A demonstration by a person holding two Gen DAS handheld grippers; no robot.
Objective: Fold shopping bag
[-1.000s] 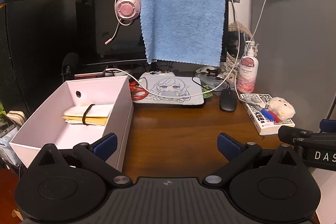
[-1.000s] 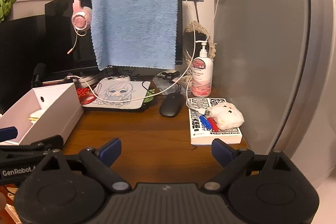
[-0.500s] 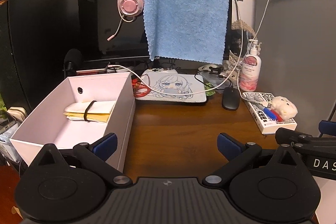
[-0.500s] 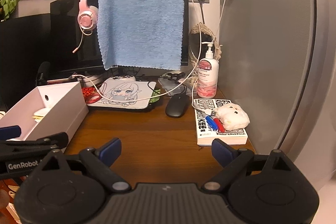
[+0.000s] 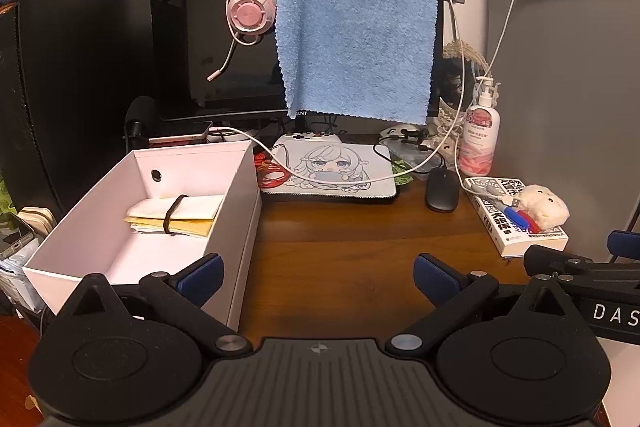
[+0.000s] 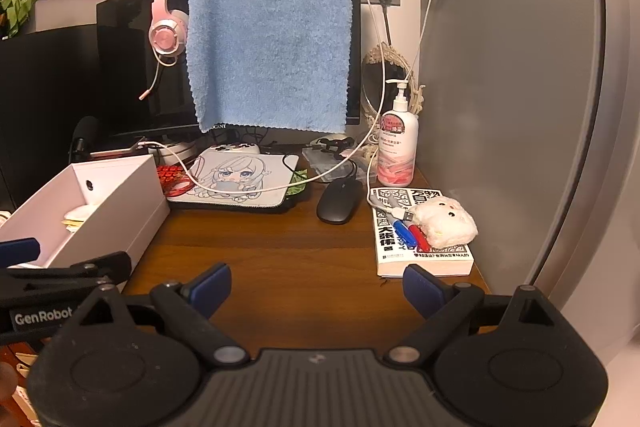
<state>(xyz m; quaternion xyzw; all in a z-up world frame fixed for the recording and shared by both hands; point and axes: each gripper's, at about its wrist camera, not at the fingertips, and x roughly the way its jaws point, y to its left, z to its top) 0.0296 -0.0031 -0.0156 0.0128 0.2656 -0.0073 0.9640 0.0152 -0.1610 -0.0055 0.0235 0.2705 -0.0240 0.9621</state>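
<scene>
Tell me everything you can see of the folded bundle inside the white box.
The folded bundle lies flat on the floor of the open white box, toward its far end. It looks like thin white and yellow sheets folded into a flat rectangle, white layer on top, with a dark elastic band looped around its middle. Neither claw touches it.

Monitor screen largely behind the blue towel; bottle label illegible.
</scene>
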